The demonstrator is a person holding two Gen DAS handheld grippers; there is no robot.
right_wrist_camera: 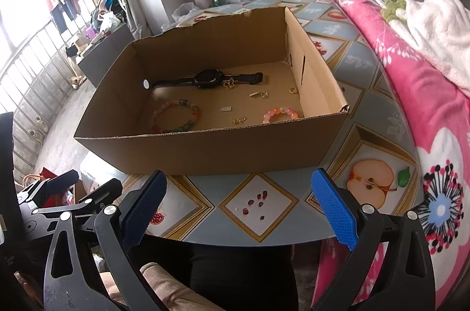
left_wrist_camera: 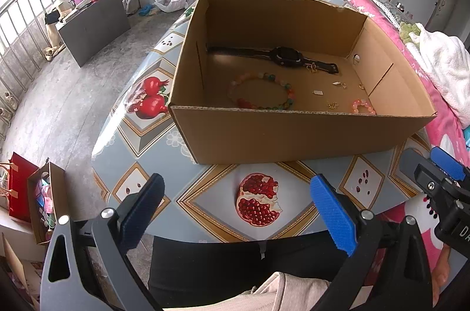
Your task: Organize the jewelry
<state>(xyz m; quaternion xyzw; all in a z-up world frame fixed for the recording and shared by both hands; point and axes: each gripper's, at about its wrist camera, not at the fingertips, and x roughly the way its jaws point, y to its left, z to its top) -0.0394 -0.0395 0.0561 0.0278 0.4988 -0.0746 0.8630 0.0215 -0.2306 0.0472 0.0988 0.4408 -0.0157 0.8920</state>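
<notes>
Left wrist view: left tool (left_wrist_camera: 235,205) is wide open w/ nothing in it, low over the counter (left_wrist_camera: 205,187) just before the box (left_wrist_camera: 293,134). Right tool (right_wrist_camera: 238,202) is wide open too, also holding nothing. All the jewelry is inside the box: a black watch (left_wrist_camera: 288,57) at the back, a big bead bracelet (left_wrist_camera: 261,90) in front of it, a small pink bracelet (left_wrist_camera: 362,107) near the front wall, & tiny gold bits (left_wrist_camera: 332,104) between them. A pink blanket (right_wrist_camera: 411,76) lies on the right.
</notes>
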